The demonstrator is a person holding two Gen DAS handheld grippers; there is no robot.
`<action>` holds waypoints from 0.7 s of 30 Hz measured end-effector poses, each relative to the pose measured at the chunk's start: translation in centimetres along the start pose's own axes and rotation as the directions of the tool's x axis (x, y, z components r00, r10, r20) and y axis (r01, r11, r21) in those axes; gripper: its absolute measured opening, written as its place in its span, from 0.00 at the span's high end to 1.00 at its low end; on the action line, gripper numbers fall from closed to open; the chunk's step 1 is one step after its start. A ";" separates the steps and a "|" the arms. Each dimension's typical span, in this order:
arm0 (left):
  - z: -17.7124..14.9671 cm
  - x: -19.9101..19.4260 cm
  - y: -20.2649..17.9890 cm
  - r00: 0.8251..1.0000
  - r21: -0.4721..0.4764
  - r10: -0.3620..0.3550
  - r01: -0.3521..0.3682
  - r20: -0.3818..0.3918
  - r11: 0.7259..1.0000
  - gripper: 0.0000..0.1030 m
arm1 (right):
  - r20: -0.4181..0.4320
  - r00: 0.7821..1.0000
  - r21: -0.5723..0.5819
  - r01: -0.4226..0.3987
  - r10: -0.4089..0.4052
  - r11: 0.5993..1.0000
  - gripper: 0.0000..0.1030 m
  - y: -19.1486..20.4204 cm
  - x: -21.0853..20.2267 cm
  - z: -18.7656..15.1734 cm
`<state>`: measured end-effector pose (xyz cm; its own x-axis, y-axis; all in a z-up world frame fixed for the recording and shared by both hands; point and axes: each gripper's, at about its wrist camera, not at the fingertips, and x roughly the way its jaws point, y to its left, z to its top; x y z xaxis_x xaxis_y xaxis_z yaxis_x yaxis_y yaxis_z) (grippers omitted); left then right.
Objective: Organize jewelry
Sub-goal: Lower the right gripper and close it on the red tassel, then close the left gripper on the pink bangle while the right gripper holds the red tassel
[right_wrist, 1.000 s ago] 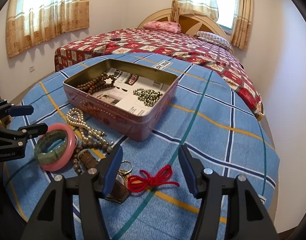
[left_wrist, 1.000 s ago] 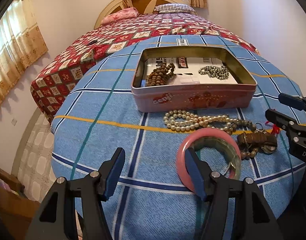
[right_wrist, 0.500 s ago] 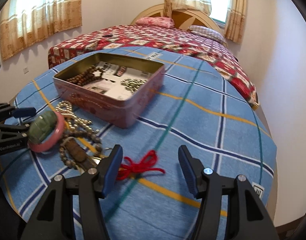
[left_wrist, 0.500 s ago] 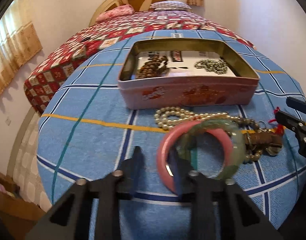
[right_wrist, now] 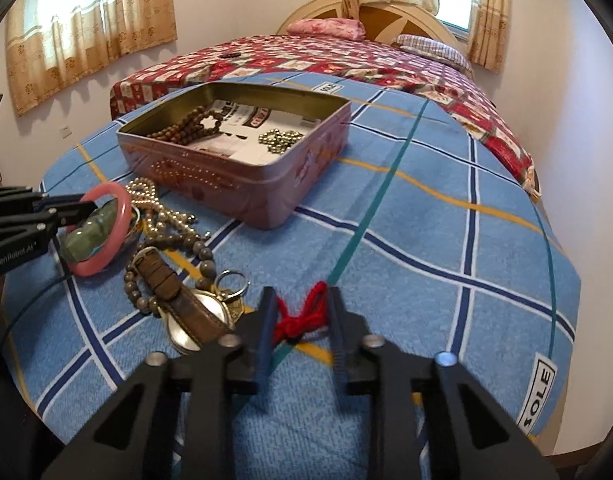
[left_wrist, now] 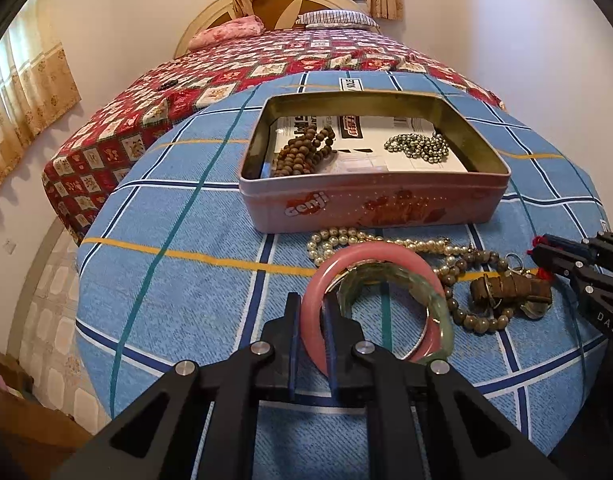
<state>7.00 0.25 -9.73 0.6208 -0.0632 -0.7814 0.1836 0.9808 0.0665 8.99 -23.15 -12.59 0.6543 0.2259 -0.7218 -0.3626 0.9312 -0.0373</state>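
Observation:
My left gripper is shut on a pink bangle and holds it tilted off the blue cloth, with a green bangle hanging in it; both show in the right wrist view. My right gripper has its jaws closed in around a red string bow on the cloth. A pink tin holds brown beads and metal beads. A pearl necklace, grey bead bracelet and leather-strap watch lie in front of the tin.
The round table has a blue checked cloth. A bed with a red quilt stands right behind it. The table edge is near on the left and right. A key ring lies by the watch.
My left gripper closed on the pink bangle and lifted it with the green one. My right gripper moved down onto the red string and its jaws narrowed around it.

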 end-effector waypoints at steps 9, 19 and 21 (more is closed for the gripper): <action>0.7 -1.2 0.9 1.000 -0.019 -0.002 0.003 0.030 1.000 0.91 | 0.071 0.997 0.011 0.002 -0.002 1.000 0.95 -0.3 -1.8 0.8; 1.1 -2.0 1.6 0.999 -0.026 0.005 -0.004 0.050 1.000 0.91 | 0.101 0.995 0.018 0.005 -0.007 1.000 0.95 -0.7 -2.9 1.8; 1.2 -2.1 1.7 0.999 -0.028 0.008 -0.006 0.051 1.000 0.91 | 0.087 0.996 0.024 0.012 -0.014 1.000 0.95 -0.8 -2.6 1.7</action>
<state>6.90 1.82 -7.25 0.6602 -0.0650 -0.7482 0.1581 0.9859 0.0539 8.69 -24.04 -9.47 0.7148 0.2369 -0.6580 -0.3389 0.9403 -0.0297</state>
